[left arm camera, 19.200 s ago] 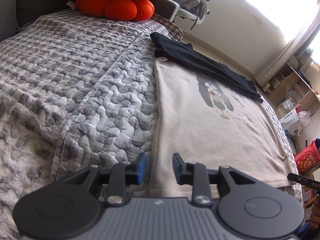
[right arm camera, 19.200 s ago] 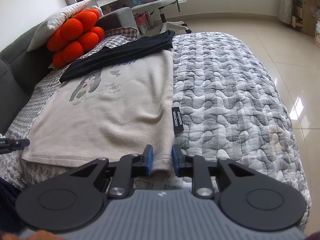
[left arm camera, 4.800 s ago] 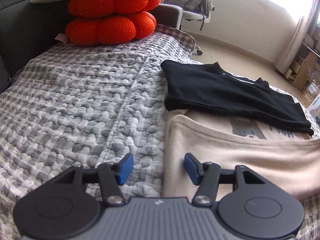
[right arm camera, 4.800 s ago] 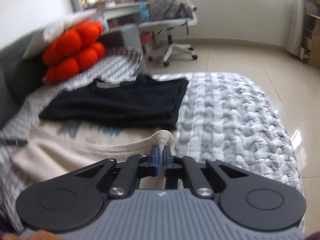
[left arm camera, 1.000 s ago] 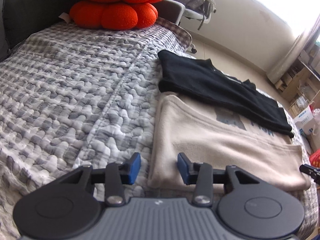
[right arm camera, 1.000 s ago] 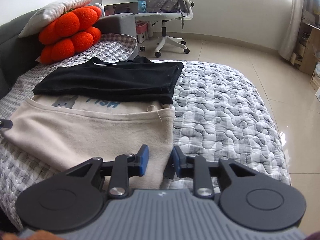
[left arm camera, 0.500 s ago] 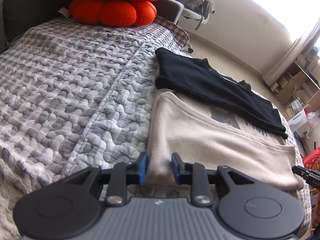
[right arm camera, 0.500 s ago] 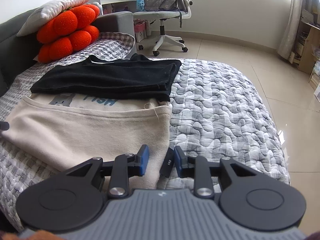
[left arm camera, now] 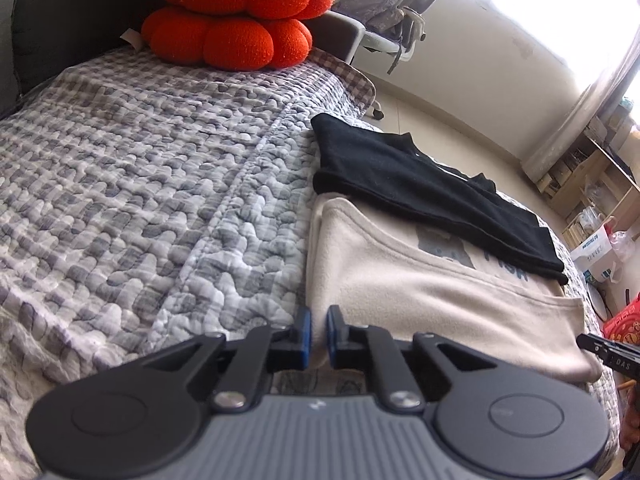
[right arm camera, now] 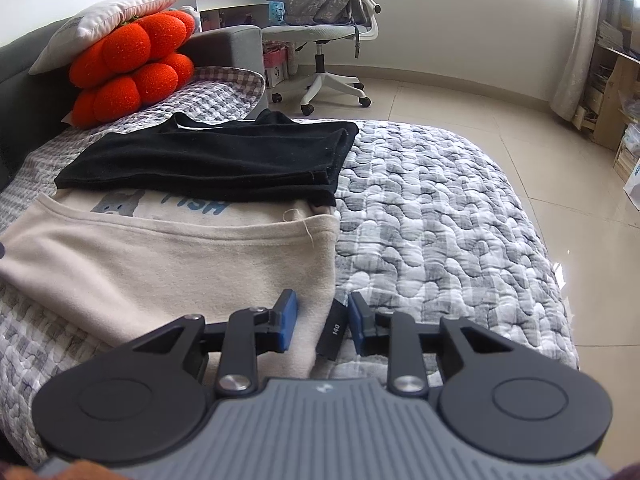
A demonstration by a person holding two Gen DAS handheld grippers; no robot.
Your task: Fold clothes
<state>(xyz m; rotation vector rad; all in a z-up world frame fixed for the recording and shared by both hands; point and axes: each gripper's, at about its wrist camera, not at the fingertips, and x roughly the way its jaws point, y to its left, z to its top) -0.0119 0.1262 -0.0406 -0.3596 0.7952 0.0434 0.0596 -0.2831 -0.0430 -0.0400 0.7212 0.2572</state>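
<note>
My left gripper (left arm camera: 316,330) is closing on the beige shirt's (left arm camera: 420,292) near corner; my right gripper (right arm camera: 322,320) stands parted astride its other corner, unpinched.

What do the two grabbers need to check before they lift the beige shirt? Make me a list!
1. Left gripper on its near corner of the beige shirt: ok, its jaws are closing with cloth between them.
2. Right gripper gripping the other near corner: not ok, its jaws stand open on either side of the shirt's edge and the black label.
3. Folded-over half lying smooth: ok.
4. Black shirt clear of the beige one: not ok, it lies across its far part.
5. Left pinch catching both layers: cannot tell.
</note>
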